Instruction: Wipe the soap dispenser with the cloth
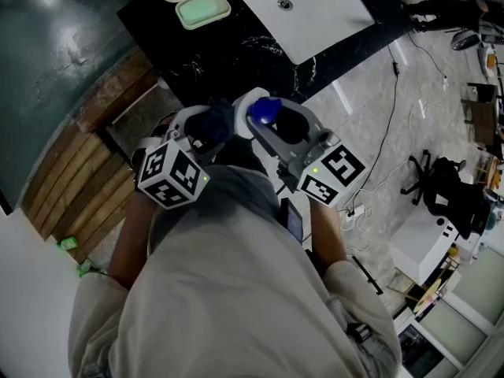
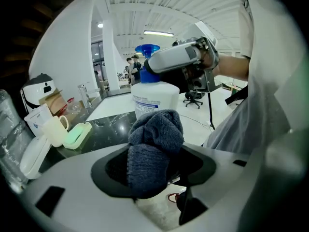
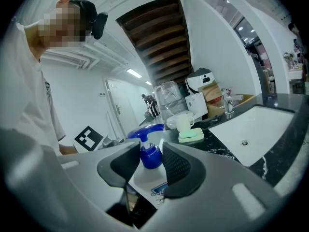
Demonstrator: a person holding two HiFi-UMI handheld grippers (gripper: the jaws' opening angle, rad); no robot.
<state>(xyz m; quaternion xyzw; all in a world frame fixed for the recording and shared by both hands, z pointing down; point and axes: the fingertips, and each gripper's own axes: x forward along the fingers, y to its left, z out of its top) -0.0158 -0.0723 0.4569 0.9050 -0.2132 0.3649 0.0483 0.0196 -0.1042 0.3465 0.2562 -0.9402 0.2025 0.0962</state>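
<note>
Right jaws: my right gripper (image 3: 150,158) is clamping the blue pump neck of the white plastic soap dispenser bottle (image 2: 154,96), its pads pressing on either side just under the spout.
Left jaws: my left gripper (image 2: 154,164) is pinching a bunched dark blue-grey terry cloth (image 2: 155,146), which is bulging out past the tips.
Dispenser: it is hanging from my right jaws, just ahead of my left jaws. I cannot tell whether the cloth is touching it.
Pivot risk: I am holding only the narrow neck, so a sideways push from the cloth is likely to make the bottle swing or twist.
Slip risk: it is hanging clear of the black marble tabletop (image 1: 236,50), so losing grip probably means a fall.
Cloth risk: dragging hard may be pulling the wad loose.
</note>
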